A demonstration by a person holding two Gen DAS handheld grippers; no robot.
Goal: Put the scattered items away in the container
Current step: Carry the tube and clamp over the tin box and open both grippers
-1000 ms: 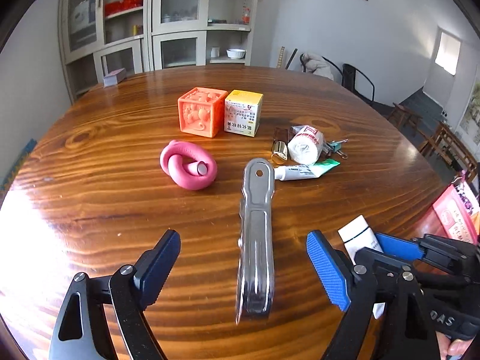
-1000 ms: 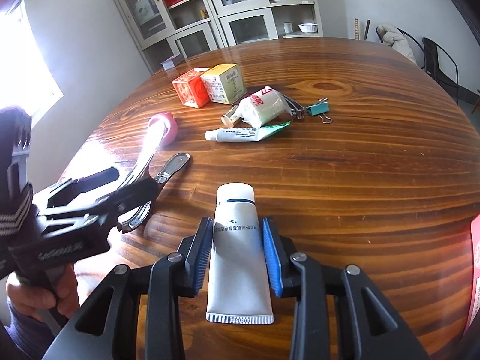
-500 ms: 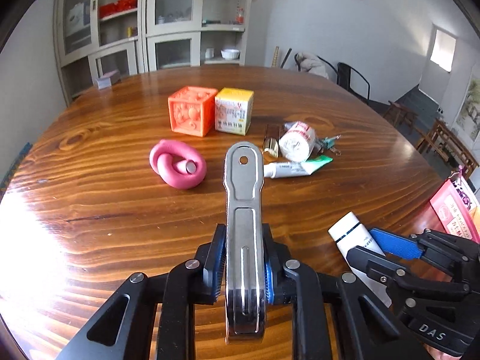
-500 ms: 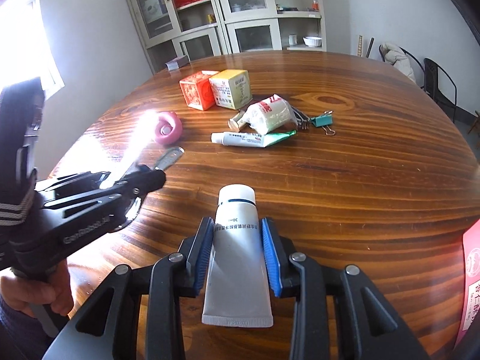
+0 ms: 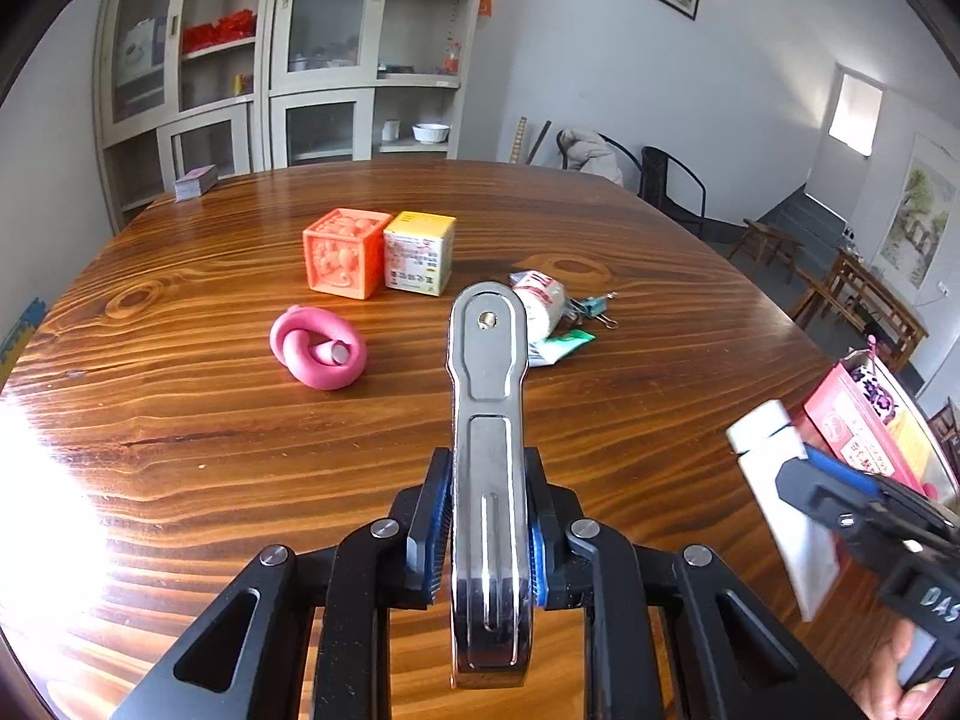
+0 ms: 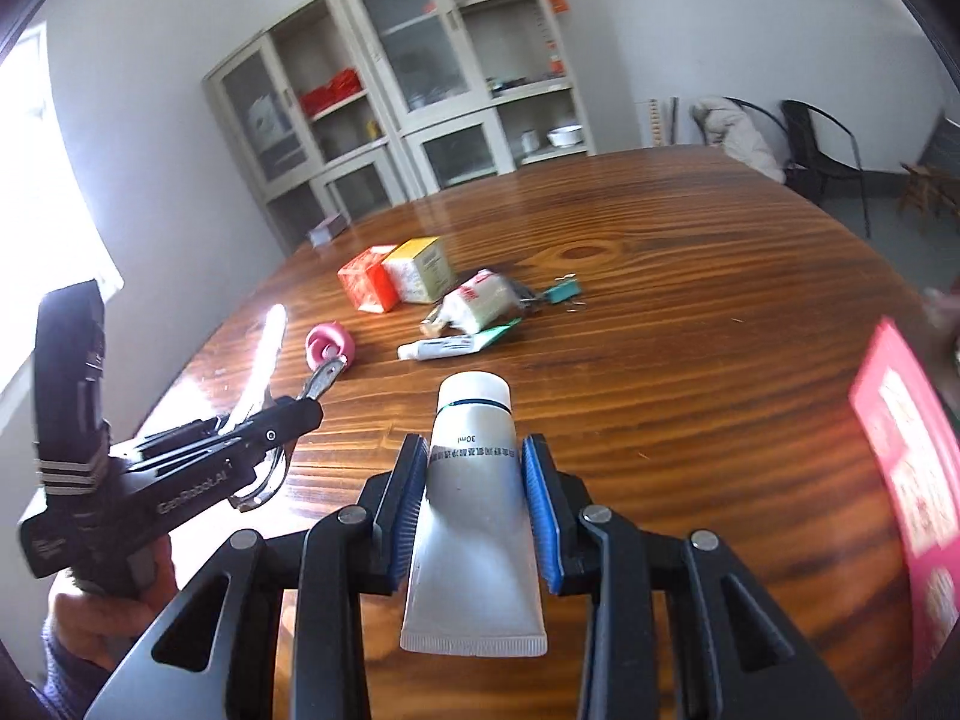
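My left gripper (image 5: pixel 487 531) is shut on a shiny metal clamp (image 5: pixel 489 420) and holds it above the wooden table (image 5: pixel 180 420). My right gripper (image 6: pixel 474 501) is shut on a white tube (image 6: pixel 474 504) with a white cap and holds it lifted; the tube also shows in the left wrist view (image 5: pixel 780 492). The red container (image 6: pixel 912 468) stands at the table's right edge, also in the left wrist view (image 5: pixel 864 420). On the table lie a pink coiled toy (image 5: pixel 318 348), an orange cube (image 5: pixel 345 252), a yellow box (image 5: pixel 420 252), a bandage roll (image 5: pixel 543 300), a small green-ended tube (image 6: pixel 450 345) and binder clips (image 5: pixel 594 306).
A small stack of cards (image 5: pixel 195 180) lies at the table's far left edge. Glass-door cabinets (image 5: pixel 288 60) stand behind the table. Chairs (image 5: pixel 666 180) stand at the far right.
My left gripper closed on the metal clamp and lifted it. My right gripper lifted the white tube off the table and swung right toward the red container.
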